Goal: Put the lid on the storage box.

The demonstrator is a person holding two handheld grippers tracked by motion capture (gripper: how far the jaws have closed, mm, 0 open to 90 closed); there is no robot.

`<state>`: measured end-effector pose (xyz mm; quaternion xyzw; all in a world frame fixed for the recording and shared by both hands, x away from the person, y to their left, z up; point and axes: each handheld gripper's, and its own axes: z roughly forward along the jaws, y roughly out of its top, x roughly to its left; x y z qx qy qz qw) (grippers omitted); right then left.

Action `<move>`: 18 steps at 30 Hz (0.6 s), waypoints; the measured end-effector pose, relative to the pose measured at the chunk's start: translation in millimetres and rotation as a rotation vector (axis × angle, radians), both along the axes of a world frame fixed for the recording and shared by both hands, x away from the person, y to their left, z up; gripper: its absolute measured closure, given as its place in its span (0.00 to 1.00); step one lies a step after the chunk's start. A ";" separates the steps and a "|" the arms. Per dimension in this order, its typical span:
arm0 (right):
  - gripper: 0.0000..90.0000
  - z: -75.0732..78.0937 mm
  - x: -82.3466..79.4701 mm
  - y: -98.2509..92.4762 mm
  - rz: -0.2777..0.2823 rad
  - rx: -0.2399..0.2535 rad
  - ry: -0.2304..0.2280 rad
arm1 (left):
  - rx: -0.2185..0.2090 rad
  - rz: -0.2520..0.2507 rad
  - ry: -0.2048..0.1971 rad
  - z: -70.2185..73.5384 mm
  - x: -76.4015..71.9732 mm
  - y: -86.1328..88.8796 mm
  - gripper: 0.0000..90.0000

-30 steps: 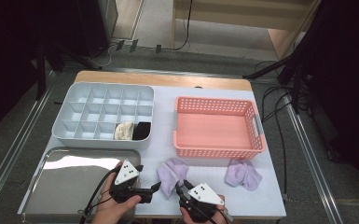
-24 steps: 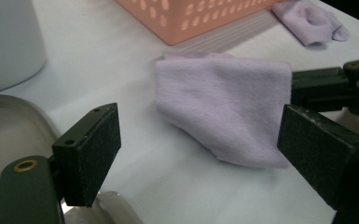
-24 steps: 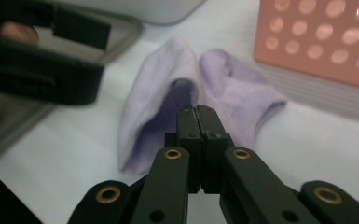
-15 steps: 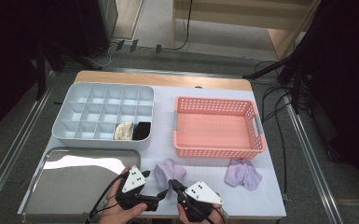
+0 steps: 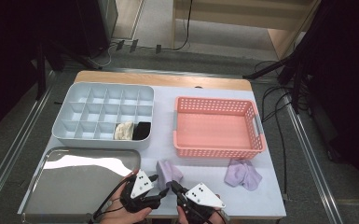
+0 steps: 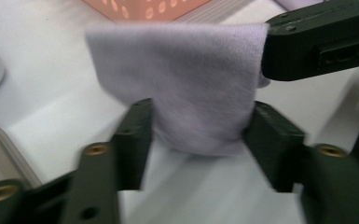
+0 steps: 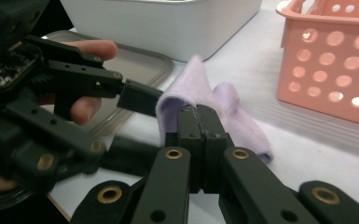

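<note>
1. Two grippers at bottom centre of the high view, both on the same lilac sock (image 5: 169,171), which lies on the white table (image 5: 205,177) just below the pink basket's (image 5: 217,126) lower left corner.
2. Your right gripper (image 7: 199,122): jaws fully together, pinching a raised fold of the sock. In the right gripper view the pinch sits mid-frame, cloth peaking above the tips.
3. Your left gripper (image 6: 200,135): jaws have just been closing, now at a middling gap with the sock's lower end between them. In the left gripper view both pads meet the cloth's sides; blur there, so I can't tell how hard they press.
4. Left gripper view, upper right: your right gripper's black jaw clamps the sock's top edge.
5. Second lilac sock (image 5: 243,174) lies crumpled at lower right of the high view, below the basket's right half, well apart from both grippers.
6. Grey compartment tray (image 5: 103,114) upper left; a cream sock (image 5: 123,131) and a black sock (image 5: 141,130) sit in adjacent cells of its bottom row, right end.
7. Metal tray (image 5: 81,179) lower left, just beside your left hand (image 5: 121,212).
</note>
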<state>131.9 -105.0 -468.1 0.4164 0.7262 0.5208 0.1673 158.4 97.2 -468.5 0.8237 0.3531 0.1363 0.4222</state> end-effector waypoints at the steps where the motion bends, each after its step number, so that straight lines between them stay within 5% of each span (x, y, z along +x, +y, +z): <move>1: 1.00 -0.2 -0.4 -1.0 -0.003 -0.007 -0.001 | -0.008 0.012 -0.009 0.7 -0.6 1.1 0.68; 4: 1.00 -2.5 -2.5 -5.4 -0.013 -0.020 -0.008 | -0.024 0.012 -0.025 3.3 -1.1 4.5 0.87; 8: 1.00 -4.9 -3.5 -10.4 -0.026 -0.016 0.010 | -0.054 -0.025 0.006 4.0 1.8 8.6 0.99; 12: 1.00 -5.0 -4.4 -9.4 -0.038 -0.047 -0.013 | -0.070 -0.048 0.011 5.9 1.8 11.0 1.00; 15: 0.94 -10.1 -2.4 -7.8 -0.075 -0.117 -0.034 | -0.079 -0.052 0.009 8.0 2.5 13.5 1.00; 18: 0.89 -17.3 3.1 -10.9 -0.111 -0.138 -0.009 | -0.096 -0.035 0.019 7.9 5.7 18.1 1.00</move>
